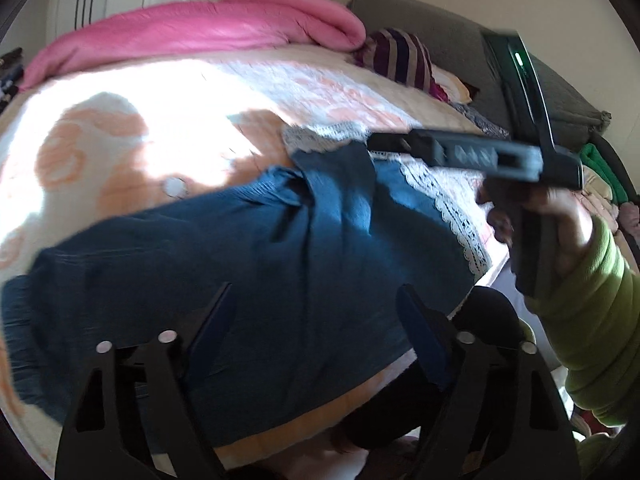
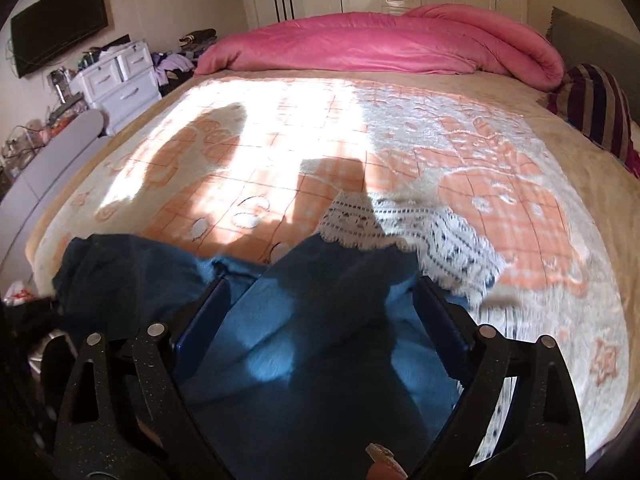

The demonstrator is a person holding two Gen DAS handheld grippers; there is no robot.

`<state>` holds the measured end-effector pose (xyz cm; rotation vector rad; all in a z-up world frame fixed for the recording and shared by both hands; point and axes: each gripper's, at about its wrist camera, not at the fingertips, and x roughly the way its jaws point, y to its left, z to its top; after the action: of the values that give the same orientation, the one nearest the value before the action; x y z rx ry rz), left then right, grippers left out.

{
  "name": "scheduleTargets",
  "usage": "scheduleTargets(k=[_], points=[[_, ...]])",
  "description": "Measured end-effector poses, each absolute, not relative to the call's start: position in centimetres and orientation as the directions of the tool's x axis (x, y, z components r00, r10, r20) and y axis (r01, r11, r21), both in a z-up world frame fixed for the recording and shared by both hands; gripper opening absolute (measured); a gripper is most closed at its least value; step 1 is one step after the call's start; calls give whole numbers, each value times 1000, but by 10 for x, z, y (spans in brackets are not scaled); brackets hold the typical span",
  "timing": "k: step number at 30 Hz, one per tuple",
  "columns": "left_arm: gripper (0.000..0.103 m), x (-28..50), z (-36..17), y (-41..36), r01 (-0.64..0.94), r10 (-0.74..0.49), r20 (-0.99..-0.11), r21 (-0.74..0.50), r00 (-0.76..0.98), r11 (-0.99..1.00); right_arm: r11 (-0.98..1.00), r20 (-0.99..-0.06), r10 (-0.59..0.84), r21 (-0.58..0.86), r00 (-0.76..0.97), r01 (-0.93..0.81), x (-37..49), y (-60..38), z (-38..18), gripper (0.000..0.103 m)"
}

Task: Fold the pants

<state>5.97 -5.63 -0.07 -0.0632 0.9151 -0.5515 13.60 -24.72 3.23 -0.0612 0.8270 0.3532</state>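
Dark blue pants (image 1: 240, 260) lie spread across the near edge of the bed, partly folded, with a raised flap toward the middle. In the left wrist view my left gripper (image 1: 314, 294) hovers over them with its jaws wide apart and nothing pinched. At the right of that view a hand in a green sleeve (image 1: 592, 300) holds my right gripper (image 1: 374, 144) side-on over the pants' far edge. In the right wrist view the pants (image 2: 312, 360) fill the space under my right gripper (image 2: 322, 282). Its blue pads stand apart and do not press the cloth.
A white lace cloth (image 2: 420, 232) lies beside the pants on the peach patterned blanket (image 2: 360, 128). A pink duvet (image 2: 380, 40) is bunched along the far side, and a striped pillow (image 2: 592, 108) lies by the grey headboard (image 1: 440, 28). White drawers (image 2: 116, 80) and a wall TV (image 2: 60, 40) stand left of the bed.
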Motion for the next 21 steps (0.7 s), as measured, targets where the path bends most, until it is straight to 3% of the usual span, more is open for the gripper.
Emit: scheduleTargets(k=[4,6,9,10,11,14,16,19,21], points=[[51,74,-21,-67,416,-514,-748,-345,421,842,937,-757,250,32,604,-347,160,-234,24,86],[46,83,-30,-70,405,-534,-745,-379,399,832,935,-765,242,20,597,-353,171,-230,20,86],[49,91,-41,-74,385,-541,-745,-401,390,831,939,-788,222,13,574,-345,191,-223,11,86],[59,93,-42,-75,379,-538,-740,-401,403,834,938,-796,226,22,562,-345,198,-221,7,86],[62,95,-43,-76,377,-542,-734,-405,409,833,937,-800,233,34,552,-347,203,-219,4,86],[59,95,-50,-81,377,-551,-735,-417,395,827,937,-815,241,55,528,-344,220,-209,-7,86],[37,93,-50,-86,392,-547,-739,-404,393,827,943,-827,214,35,519,-332,232,-202,-15,86],[19,88,-50,-93,408,-566,-734,-418,374,812,952,-843,153,-14,515,-305,251,-194,-29,86],[16,83,-49,-99,430,-573,-734,-413,364,803,957,-854,129,-27,505,-289,260,-194,-38,82]])
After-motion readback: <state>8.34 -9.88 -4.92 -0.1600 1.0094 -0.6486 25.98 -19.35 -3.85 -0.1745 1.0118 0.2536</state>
